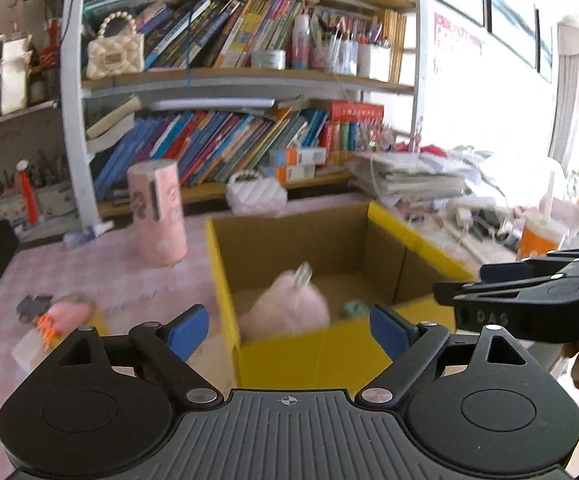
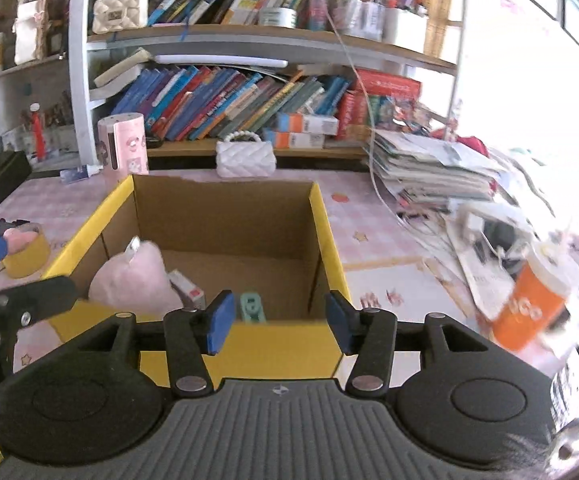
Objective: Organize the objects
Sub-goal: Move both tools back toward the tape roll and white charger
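Both tools sit at the near edge of the yellow cardboard box (image 2: 225,220), jaws spread, nothing between the pads. Left tool (image 1: 289,330) is released; right tool (image 2: 277,320) likewise.

In the box: pink plush (image 2: 133,280) with a metal clip on top, against the left wall; a small white-and-red carton (image 2: 187,290) just beside it; a mint-green item (image 2: 251,308) near the front wall. The plush is motion-blurred in the left view, so it may be just settling. That's a guess.

On the tabletop (image 2: 369,216), left of the box: a yellow tape roll (image 2: 25,254) with something pink sitting on it, and a dark clip-like thing (image 1: 33,306) beside it. The tall pink cylinder (image 1: 157,212) stands farther back. The orange cup (image 2: 529,308) is on the right, by the paper pile.

Step, as I read it: between drops, box partly filled, more loose items to collect.

Next move likely calls for the left tool to swing left to the tape roll cluster, the closest loose item. The pink piece on top looks loose, so grip the roll wall low or take the pieces separately.
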`<state>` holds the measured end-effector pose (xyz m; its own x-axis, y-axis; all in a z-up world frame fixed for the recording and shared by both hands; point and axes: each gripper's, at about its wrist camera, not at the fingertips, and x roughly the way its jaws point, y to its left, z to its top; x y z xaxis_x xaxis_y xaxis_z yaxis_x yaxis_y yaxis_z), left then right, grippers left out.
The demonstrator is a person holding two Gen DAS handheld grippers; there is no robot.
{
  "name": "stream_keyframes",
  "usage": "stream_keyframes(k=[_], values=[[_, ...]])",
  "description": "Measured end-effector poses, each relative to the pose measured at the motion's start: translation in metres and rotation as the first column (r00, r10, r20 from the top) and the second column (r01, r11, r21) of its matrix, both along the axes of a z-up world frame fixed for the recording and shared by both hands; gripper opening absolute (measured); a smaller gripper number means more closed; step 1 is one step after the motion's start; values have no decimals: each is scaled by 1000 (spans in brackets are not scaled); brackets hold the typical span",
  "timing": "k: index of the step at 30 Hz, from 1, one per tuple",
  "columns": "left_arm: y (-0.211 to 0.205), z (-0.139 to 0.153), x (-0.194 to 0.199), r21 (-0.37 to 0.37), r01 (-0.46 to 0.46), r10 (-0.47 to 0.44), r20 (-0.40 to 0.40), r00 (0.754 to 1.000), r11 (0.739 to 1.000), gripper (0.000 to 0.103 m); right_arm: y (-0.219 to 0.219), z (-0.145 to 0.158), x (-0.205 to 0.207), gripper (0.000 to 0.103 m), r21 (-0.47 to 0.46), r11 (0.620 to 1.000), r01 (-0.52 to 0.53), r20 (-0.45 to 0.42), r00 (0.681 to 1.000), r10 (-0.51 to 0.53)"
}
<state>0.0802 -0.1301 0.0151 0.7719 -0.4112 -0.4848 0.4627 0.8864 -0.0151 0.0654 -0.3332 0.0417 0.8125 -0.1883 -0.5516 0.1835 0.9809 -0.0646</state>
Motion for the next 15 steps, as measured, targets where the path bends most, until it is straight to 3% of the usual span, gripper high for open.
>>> stream_keyframes(k=[7,15], values=[[37,-24,-21,66,-61,68,-106,992,996,90,36,-31,-26,51,42,999,29,-135,991,-23],[73,-34,-42,84,-105,118,-169,978,991,90,78,-43,-52,54,39,999,-10,-178,984,17]])
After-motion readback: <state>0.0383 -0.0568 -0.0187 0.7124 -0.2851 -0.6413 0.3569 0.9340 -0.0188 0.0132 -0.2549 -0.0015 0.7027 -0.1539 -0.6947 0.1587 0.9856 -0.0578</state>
